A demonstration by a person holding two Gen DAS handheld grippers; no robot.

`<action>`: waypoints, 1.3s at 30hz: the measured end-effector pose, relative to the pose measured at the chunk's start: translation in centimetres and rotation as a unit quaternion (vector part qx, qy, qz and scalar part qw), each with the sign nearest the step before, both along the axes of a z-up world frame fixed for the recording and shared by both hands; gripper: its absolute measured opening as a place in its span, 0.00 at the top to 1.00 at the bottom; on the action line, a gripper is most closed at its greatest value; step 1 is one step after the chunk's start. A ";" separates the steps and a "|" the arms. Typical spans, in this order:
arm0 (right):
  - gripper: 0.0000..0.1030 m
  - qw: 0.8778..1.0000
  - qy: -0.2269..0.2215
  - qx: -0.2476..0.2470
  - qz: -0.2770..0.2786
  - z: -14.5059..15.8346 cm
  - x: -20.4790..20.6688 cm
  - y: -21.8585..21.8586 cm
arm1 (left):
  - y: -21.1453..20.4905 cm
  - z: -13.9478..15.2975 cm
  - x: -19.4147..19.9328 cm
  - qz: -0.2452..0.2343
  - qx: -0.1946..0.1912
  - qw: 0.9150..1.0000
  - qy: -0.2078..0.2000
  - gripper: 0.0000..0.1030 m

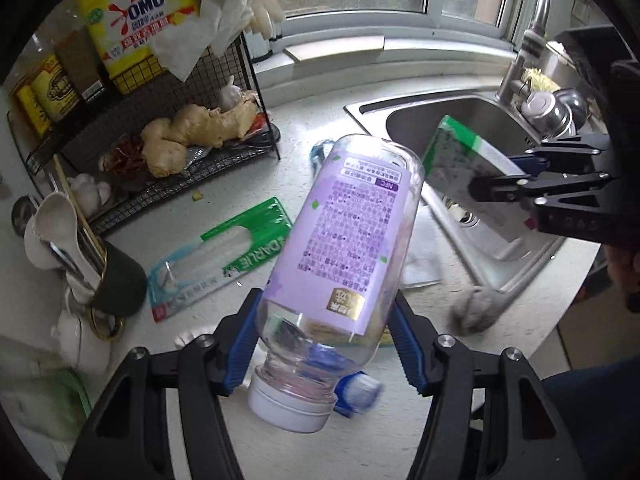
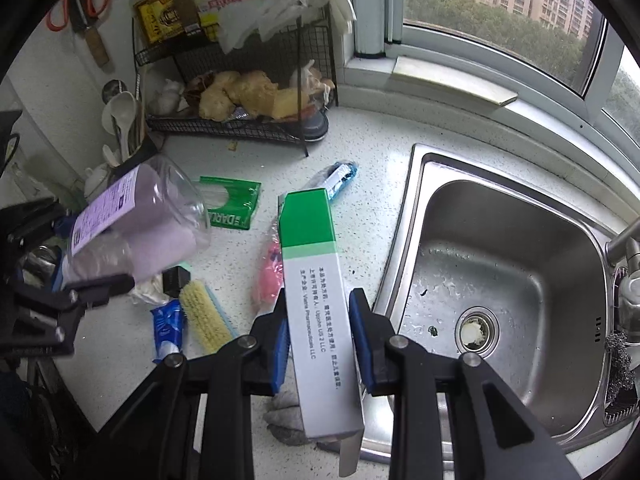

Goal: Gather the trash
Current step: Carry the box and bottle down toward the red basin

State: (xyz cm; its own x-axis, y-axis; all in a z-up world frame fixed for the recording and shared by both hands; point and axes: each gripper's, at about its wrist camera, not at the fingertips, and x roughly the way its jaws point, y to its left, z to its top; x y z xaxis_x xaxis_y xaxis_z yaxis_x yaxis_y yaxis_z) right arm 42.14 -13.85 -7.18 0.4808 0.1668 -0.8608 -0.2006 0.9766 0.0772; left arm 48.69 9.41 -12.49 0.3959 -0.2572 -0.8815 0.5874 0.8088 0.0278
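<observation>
Your left gripper (image 1: pixel 324 344) grasps a clear plastic bottle with a purple label (image 1: pixel 344 248), blue pads pressed on its shoulder, white cap toward you and base tilted away, lifted off the speckled white countertop (image 1: pixel 304 120). Your right gripper (image 2: pixel 320 336) is clenched on a long white carton with a green end (image 2: pixel 316 280), which juts forward beyond the fingertips, just left of the stainless steel sink (image 2: pixel 500 264). Below and ahead of the left gripper lies a green and clear plastic packet (image 1: pixel 224 252); close under its fingers sits a crumpled blue and white wrapper (image 1: pixel 358 394). Left of the right gripper lie a yellow-bristled scrub brush (image 2: pixel 204 316) and a pink packet (image 2: pixel 270 272).
</observation>
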 end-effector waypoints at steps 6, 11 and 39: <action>0.75 0.999 -0.026 0.002 0.022 2.4 -3.4 -1.1 | -2.5 1.5 -5.1 0.033 -0.009 0.999 0.008 0.43; 0.75 0.998 -0.039 0.008 0.040 3.7 -7.4 -2.7 | -4.8 2.7 -9.0 0.077 -0.030 0.997 0.007 0.43; 0.75 0.988 0.064 0.019 0.137 -7.0 -24.7 -5.2 | -10.7 -8.3 -31.0 0.207 -0.054 0.973 0.083 0.47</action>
State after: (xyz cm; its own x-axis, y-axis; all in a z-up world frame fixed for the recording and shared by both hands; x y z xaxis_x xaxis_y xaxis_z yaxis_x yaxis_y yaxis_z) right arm 17.40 -19.04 -14.16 0.3006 0.3089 -0.9024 -0.4429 0.8831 0.1547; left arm 17.66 -1.30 -20.80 0.3404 -0.2007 -0.9186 0.1989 0.9702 -0.1382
